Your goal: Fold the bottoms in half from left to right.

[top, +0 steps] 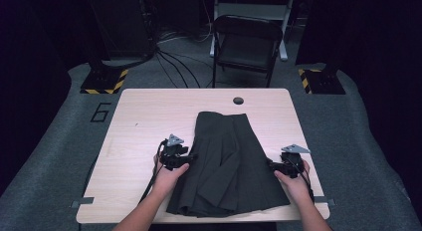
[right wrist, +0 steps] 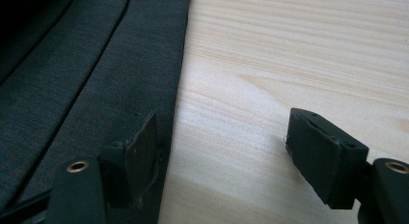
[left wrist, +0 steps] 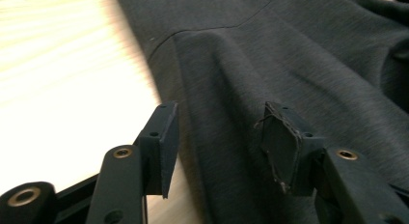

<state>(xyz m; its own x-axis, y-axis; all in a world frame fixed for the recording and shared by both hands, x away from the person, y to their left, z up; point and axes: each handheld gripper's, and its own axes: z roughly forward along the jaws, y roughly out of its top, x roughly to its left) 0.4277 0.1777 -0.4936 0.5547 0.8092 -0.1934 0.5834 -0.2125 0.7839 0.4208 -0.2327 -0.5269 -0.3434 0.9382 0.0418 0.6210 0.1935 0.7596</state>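
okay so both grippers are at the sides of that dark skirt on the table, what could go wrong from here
1. The right gripper is open astride the skirt edge, mostly over bare table; closing now may catch only a sliver of cloth, or none.
2. The left gripper is open over rumpled fabric, so it could pinch several layers at once.
3. The hem lies near the table's front edge; a pull toward the person might drag it off.

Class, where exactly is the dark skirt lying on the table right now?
In the high view the skirt lies at the table's middle, hem toward the person, between the left tool and right tool.
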